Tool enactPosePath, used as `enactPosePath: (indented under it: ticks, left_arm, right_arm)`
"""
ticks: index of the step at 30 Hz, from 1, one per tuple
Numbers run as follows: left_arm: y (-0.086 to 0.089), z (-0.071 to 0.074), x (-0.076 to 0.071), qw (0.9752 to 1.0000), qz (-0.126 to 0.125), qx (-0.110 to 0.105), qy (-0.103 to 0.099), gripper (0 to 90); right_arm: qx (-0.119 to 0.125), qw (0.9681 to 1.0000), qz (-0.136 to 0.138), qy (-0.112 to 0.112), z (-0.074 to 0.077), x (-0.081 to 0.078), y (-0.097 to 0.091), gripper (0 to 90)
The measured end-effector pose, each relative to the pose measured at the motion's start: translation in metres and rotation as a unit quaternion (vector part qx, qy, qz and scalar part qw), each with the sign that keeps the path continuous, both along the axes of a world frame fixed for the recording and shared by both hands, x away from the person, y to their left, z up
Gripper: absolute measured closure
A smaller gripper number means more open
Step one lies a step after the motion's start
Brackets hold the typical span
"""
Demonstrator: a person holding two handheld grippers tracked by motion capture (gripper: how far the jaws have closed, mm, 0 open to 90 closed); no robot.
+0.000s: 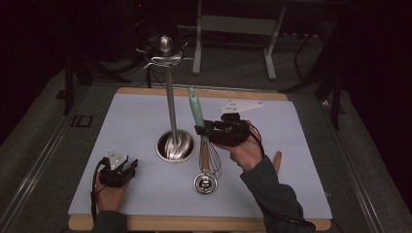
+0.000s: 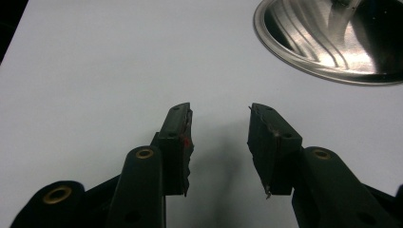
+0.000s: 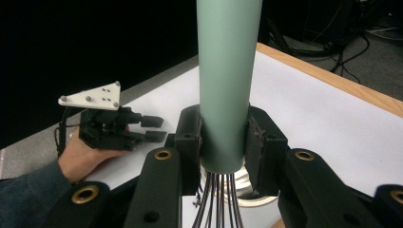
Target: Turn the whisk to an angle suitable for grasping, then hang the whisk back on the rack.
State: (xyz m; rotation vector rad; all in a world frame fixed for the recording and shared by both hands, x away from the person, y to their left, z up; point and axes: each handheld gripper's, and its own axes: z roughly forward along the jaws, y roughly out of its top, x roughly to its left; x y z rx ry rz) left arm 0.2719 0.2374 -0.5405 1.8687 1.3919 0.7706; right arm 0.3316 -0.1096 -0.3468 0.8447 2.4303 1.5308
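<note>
A whisk with a mint-green handle (image 1: 196, 108) stands nearly upright over the white mat, its wires (image 1: 210, 158) pointing down. My right gripper (image 1: 200, 128) is shut on the lower end of that handle (image 3: 229, 71), one pad on each side, just above the wire loops (image 3: 218, 204). My left gripper (image 1: 128, 165) rests on the mat at the front left, jaws open with nothing between them (image 2: 219, 123). It also appears in the right gripper view as the far gripper (image 3: 154, 128), held in a hand.
A steel utensil stand with a tall pole (image 1: 170, 107), hooked top (image 1: 165, 53) and round base (image 1: 175, 145) (image 2: 332, 42) stands mid-mat, left of the whisk. A small round metal piece (image 1: 205, 183) lies below the wires. A wooden handle (image 1: 277, 160) shows beside my right forearm.
</note>
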Motion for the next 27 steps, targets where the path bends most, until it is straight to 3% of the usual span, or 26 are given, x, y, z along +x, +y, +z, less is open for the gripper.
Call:
enactPosePath:
  ticks: [12, 27]
  left_arm:
    - [0.000, 0.000, 0.000, 1.0000, 0.000, 0.000, 0.000, 60.3]
    - [0.000, 0.000, 0.000, 1.0000, -0.001, 0.000, 0.000, 60.3]
  right_arm:
    - [0.003, 0.9996, 0.017, -0.023, 0.009, -0.004, 0.005, 69.5]
    - [0.026, 0.9965, 0.045, -0.065, 0.038, -0.010, 0.016, 69.5]
